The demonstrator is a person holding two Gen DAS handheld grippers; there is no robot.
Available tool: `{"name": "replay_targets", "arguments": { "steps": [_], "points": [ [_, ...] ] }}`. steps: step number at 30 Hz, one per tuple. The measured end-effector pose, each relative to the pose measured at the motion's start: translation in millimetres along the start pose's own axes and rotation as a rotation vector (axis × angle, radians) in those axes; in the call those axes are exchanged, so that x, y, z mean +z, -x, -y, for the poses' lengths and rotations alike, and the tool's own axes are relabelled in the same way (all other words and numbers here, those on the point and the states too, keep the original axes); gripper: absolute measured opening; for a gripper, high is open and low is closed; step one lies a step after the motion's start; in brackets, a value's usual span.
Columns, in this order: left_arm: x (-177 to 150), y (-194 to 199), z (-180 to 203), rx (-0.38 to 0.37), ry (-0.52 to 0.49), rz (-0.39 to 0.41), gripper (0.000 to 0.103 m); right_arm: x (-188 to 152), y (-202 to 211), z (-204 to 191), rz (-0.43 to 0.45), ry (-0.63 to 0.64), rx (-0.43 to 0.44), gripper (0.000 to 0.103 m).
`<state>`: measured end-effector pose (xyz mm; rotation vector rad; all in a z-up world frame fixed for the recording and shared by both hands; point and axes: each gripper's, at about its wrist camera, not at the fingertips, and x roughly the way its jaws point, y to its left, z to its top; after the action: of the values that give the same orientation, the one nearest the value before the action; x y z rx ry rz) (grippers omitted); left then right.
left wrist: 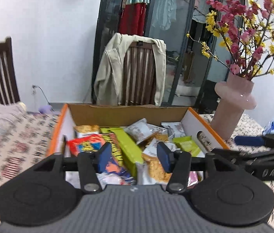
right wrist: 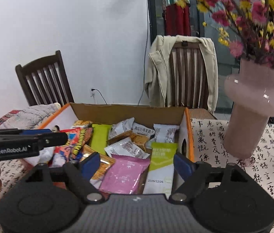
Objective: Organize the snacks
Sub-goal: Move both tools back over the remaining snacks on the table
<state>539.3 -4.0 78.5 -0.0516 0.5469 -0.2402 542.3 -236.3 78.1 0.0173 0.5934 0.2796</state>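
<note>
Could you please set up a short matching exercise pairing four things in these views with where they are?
Things:
1. pink packet
2. beige jacket
3. pink vase
4. left tool

Places:
A. draped over a chair back
B. on the tablecloth, right of the box
C. in the box, near edge
D. open, above the snacks

Pairs: 1-C, 2-A, 3-B, 4-D

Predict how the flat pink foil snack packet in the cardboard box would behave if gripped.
The pink foil snack packet looks thin and probably floppy. Its glossy film may slip between pads. It leans loosely on neighbouring packets, so it would likely lift easily.
</note>
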Motion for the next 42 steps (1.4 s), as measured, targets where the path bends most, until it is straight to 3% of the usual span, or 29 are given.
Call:
{"name": "replay_targets", "arguments": {
  "steps": [5,12,18,22,26,30,35,42],
  "points": [
    [-14,50,4,0.105,-0.101,-0.006,0.077,0,37,-5,0.035,0.015,0.008,0.083],
    [-51,142,11,0.161,-0.131,0.055,0.096,-34,103,-7,0.069,0.032,0.047,0.088],
    [-94,210,21,0.196,-0.117,0.085,0.100,-79,156,-21,0.100,0.051,0.093,0.091],
    [-125,245,29,0.213,-0.086,0.096,0.102,-105,185,-34,0.115,0.091,0.079,0.093],
    [-159,275,28,0.244,-0.043,0.045,0.102,-136,212,-47,0.113,0.098,0.085,0.094],
    [-184,298,26,0.298,-0.018,-0.023,0.102,-166,236,-53,0.076,0.057,0.146,0.096],
    [-199,328,24,0.381,-0.010,-0.049,0.102,-198,267,-58,0.044,0.031,0.196,0.098],
    [-208,346,24,0.404,0.036,-0.018,0.102,-214,280,-55,0.029,0.020,0.220,0.098]
  ]
}}
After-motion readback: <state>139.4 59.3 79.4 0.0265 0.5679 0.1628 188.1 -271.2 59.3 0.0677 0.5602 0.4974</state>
